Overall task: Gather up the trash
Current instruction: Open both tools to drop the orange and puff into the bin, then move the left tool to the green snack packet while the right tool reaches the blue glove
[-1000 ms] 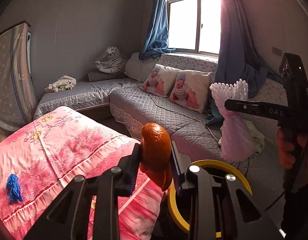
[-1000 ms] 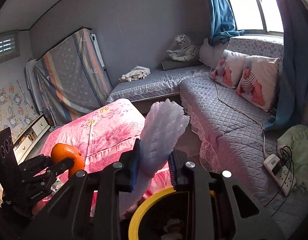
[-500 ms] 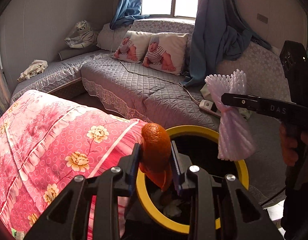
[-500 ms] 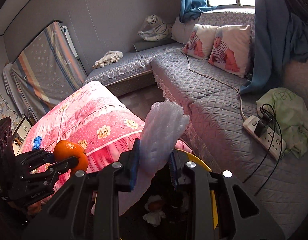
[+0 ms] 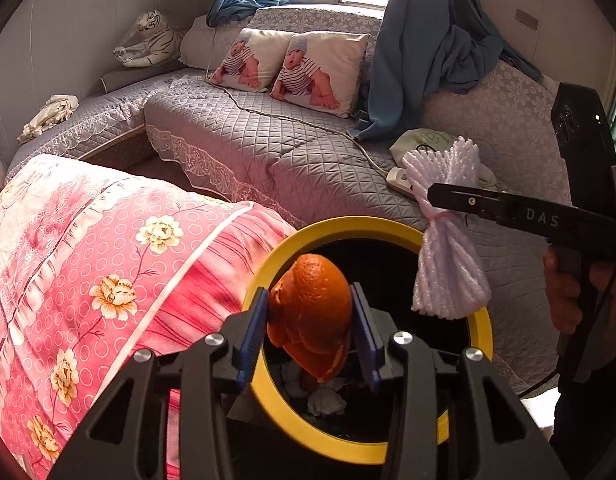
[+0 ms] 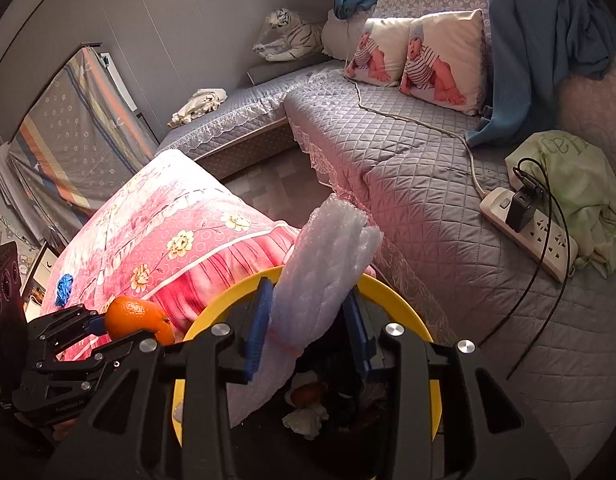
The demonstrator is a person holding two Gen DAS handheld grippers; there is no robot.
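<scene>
A piece of orange peel (image 5: 310,304) sits between the blue pads of my left gripper (image 5: 308,300), right over the mouth of the yellow-rimmed bin (image 5: 348,226). Its jaws are opening, and the pads still touch the peel on both sides. My right gripper (image 6: 308,300) holds a white foam fruit net (image 6: 328,264) above the same bin (image 6: 392,300). Its jaws are opening too, with the net still caught between the pads. In the left wrist view the net (image 5: 448,272) hangs from the right gripper (image 5: 444,204) over the bin's right rim. Crumpled tissue (image 6: 304,416) lies inside the bin.
A pink floral cover (image 5: 108,260) lies just left of the bin, with a blue scrap (image 6: 64,288) on it. Behind is a grey quilted sofa (image 5: 248,148) with a power strip (image 6: 528,232), cables and a green cloth (image 6: 580,184). A hand (image 5: 564,292) grips the right handle.
Both grippers came down and tilted over the bin. Their jaws have widened, and the peel and the foam net have spread out between the pads.
</scene>
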